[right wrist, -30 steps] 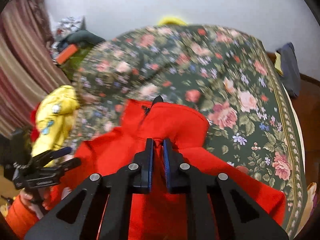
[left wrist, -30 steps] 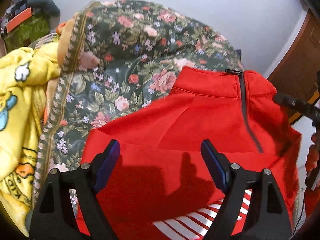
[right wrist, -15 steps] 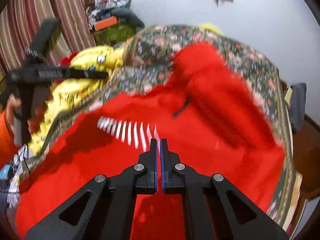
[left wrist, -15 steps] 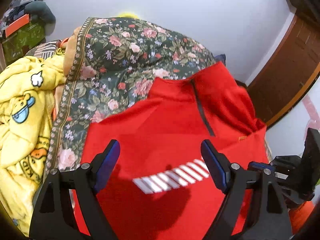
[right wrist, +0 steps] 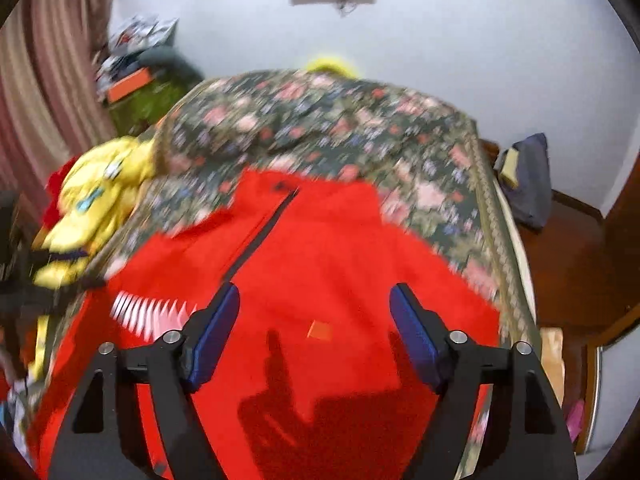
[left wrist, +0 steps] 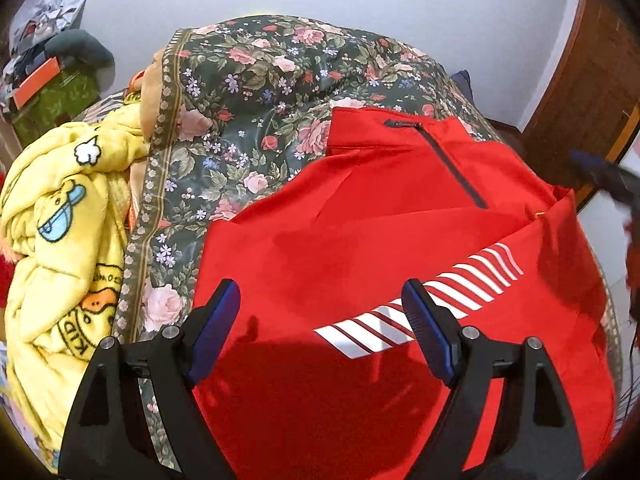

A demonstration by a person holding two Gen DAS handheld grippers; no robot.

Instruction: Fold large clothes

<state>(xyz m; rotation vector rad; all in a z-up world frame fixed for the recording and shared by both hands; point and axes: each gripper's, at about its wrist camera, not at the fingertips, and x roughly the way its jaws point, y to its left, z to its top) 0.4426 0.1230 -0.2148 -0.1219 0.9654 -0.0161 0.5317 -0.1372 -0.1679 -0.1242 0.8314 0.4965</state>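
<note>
Left wrist view: the left gripper (left wrist: pixel 320 312) is held with fingers apart over the red jacket (left wrist: pixel 360 232), spread on the floral bedspread (left wrist: pixel 248 92).

Right wrist view: the right gripper (right wrist: pixel 314 316) has just been opening; nothing is gripped. Creases are best smoothed before the next edge is clamped.

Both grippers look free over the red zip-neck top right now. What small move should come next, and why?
Probably lower the right gripper, whose jaws have just opened with nothing between them, onto the red zip-neck top's right edge to start a fold. The top lies spread on the floral bedspread; the left gripper is open too.
</note>
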